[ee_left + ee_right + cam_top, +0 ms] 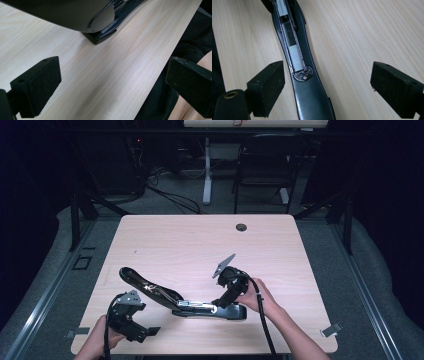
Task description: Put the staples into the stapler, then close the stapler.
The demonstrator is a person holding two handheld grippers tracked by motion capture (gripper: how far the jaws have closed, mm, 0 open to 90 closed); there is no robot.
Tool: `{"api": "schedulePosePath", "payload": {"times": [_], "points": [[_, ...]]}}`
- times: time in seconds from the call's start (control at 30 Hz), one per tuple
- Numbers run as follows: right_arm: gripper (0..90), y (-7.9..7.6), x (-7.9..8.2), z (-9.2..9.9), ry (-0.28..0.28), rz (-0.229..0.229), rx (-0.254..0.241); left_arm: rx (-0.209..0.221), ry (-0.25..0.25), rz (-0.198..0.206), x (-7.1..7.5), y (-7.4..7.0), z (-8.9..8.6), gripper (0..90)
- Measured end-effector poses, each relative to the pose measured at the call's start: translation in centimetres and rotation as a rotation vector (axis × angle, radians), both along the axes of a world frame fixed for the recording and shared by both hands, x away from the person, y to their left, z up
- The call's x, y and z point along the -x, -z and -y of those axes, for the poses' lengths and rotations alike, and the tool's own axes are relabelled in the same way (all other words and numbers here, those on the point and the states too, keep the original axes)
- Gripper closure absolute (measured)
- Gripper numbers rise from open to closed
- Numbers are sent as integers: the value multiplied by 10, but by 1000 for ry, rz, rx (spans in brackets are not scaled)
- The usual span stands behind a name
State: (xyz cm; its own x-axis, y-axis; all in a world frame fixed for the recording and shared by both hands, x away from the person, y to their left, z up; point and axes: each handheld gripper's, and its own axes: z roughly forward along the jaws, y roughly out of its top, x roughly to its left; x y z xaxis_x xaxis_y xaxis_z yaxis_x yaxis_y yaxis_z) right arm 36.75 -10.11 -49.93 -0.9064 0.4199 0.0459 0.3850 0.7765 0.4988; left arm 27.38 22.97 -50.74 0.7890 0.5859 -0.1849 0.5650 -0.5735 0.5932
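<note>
A long black stapler (175, 302) lies swung open on the wooden table (200, 245), its top arm (142, 282) stretching up and to the left. My right gripper (222, 302) hangs over the stapler's base, jaws open. In the right gripper view the base (309, 100) runs between the pads of my right gripper (332, 87), nearer the left pad (267, 87) and touching neither; a strip of staples (295, 58) and the metal anvil plate (303, 74) show. My left gripper (145, 332) is open near the table's front left edge, and the stapler's rounded end (75, 12) lies beyond my left gripper (112, 82).
A round cable hole (241, 227) sits near the table's far edge. Tape marks (332, 330) lie by the front corners. A chair (265, 165) and a desk leg (206, 170) stand beyond the table. The front edge (160, 72) is close under my left gripper.
</note>
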Motion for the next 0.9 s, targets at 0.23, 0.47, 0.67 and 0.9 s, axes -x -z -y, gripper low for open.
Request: {"api": "schedulePosePath", "payload": {"times": [0.23, 0.47, 0.67, 0.9], "points": [[146, 1, -1, 0, 3, 0, 13, -9, -32, -6, -1, 0, -3, 0], [152, -1, 0, -1, 3, 10, 19, -13, -128, -9, -5, -2, -11, 0], [154, -3, 1, -1, 8, 17, 16, -8, -234, -23, -9, -2, -19, 66], [158, -4, 1, -1, 11, 25, 20, 6, -337, 14, -10, -5, -25, 261]]}}
